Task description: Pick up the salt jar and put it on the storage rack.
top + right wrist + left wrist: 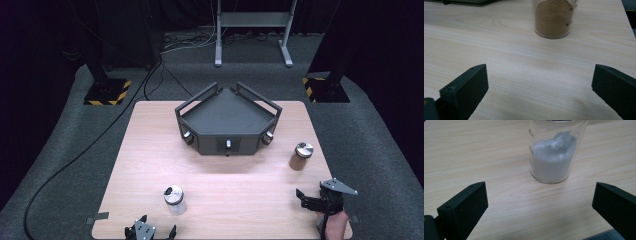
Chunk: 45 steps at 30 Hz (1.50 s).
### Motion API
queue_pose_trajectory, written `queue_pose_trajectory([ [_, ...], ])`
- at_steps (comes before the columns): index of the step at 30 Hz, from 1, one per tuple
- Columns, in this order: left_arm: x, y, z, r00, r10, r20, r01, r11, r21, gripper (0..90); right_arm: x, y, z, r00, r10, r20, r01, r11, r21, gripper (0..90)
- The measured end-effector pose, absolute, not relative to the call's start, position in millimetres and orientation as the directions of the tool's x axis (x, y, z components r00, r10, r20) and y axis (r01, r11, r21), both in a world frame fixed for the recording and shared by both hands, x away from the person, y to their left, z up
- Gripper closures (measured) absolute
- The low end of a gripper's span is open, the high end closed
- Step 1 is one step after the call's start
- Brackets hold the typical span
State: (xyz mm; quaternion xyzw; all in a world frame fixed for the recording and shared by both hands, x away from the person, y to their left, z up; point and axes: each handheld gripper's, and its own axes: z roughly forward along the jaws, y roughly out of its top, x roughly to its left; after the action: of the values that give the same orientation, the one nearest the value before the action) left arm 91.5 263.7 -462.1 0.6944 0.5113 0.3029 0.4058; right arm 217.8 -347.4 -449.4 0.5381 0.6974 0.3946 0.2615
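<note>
A: Item one?
B: Left gripper (150, 231), held at the near edge of the wooden surface (150, 150), jaws spread wide and empty. A clear jar of white powder (552, 155) is found standing upright just beyond the jaws, right of their midline, untouched.

A: Item two?
B: Right gripper (306, 199), jaws likewise spread and empty. A jar of brown powder (554, 18) is seen farther ahead, apart from both jaws. A dark tray (227, 117) is placed mid-surface.
</note>
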Motion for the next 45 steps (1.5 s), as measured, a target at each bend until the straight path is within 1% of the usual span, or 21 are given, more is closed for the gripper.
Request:
queue_pose_trajectory([
  [12, 103.6, 254.9, -461.6, 0.314, 0.949, 0.006, 0.457, -0.157, 0.876, 0.2, 218.2, -347.1, -449.0, -0.29, 0.955, 0.057, 0.545, 0.116, 0.83, 0.0],
  [20, 120.3, 251.7, -459.9, 0.341, 0.94, -0.002, 0.453, -0.163, 0.876, 0.2, 217.6, -347.6, -449.4, -0.294, 0.954, 0.055, 0.54, 0.118, 0.833, 0.0],
  [28, 145.7, 242.3, -457.4, 0.364, 0.931, 0.007, 0.469, -0.189, 0.862, 0.2, 219.5, -350.7, -449.4, -0.304, 0.95, 0.07, 0.544, 0.113, 0.831, 0.0],
  [32, 152.3, 240.6, -456.1, 0.374, 0.928, 0.006, 0.47, -0.194, 0.861, 0.2, 216.7, -351.1, -450.8, -0.301, 0.951, 0.07, 0.533, 0.107, 0.839, 0.0],
  [45, 169.7, 239.6, -457.2, 0.38, 0.925, -0.004, 0.475, -0.191, 0.859, 0.2, 219.3, -353.6, -450.2, -0.31, 0.947, 0.081, 0.541, 0.106, 0.834, 0.0],
])
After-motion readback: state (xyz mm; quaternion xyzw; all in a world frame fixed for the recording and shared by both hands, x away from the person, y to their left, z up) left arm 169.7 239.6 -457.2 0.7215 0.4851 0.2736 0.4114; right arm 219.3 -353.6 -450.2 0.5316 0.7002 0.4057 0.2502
